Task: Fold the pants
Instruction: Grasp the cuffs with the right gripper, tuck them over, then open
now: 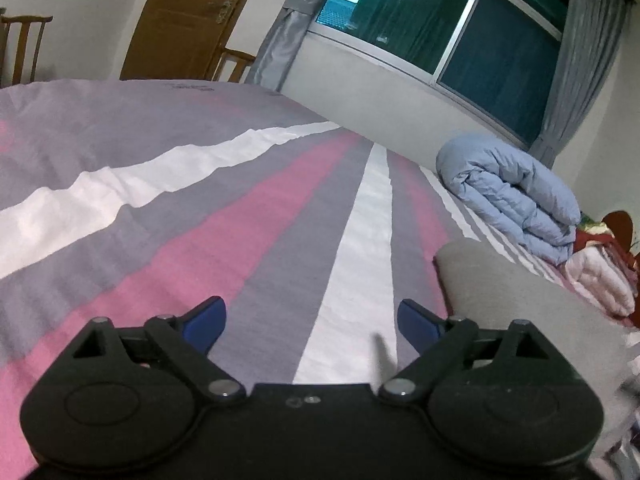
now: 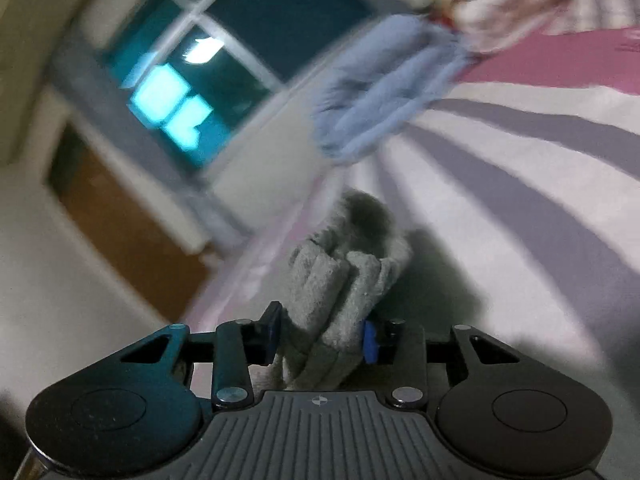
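Note:
The grey pants are bunched into thick folds in the right wrist view, which is tilted and blurred. My right gripper is shut on that bundle and holds it above the striped bed sheet. In the left wrist view the grey pants show as a smooth grey mass at the right, just beside my right fingertip. My left gripper is open and empty, low over the pink, grey and white striped sheet.
A rolled light blue duvet lies at the far right of the bed, with pink and red bedding beside it. A window with grey curtains, a wooden door and chairs stand beyond the bed.

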Available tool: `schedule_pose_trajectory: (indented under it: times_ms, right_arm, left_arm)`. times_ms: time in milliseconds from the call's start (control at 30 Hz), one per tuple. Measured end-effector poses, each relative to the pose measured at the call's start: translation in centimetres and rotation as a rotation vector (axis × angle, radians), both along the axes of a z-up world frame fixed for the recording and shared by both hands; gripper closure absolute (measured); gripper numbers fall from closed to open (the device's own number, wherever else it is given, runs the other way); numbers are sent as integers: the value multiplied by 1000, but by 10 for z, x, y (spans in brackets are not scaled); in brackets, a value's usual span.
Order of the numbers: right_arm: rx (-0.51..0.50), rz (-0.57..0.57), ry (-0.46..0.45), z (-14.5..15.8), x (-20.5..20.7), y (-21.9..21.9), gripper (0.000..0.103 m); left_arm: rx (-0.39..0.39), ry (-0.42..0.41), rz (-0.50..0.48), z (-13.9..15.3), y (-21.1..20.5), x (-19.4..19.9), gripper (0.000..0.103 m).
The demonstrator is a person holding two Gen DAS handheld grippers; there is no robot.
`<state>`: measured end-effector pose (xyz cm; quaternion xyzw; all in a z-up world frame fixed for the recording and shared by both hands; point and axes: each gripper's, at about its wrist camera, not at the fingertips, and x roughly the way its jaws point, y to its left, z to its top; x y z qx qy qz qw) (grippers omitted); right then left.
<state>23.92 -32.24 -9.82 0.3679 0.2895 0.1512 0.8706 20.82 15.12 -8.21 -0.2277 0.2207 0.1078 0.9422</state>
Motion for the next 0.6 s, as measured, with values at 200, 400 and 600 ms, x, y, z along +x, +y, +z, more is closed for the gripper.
schedule_pose_trajectory:
  times_ms: [200,400,600]
  right_arm:
    - [-12,54,-5,-2,0,1,63]
    - [-11,89,-71,10,0,18,63]
    - [104,75,-28,-1,4,1,62]
  left_arm:
    - [1,0,6,1,-1,0,16]
    - [1,-4,10,0,-2,-2,16]
    - [14,3,13,0,-4,-2,16]
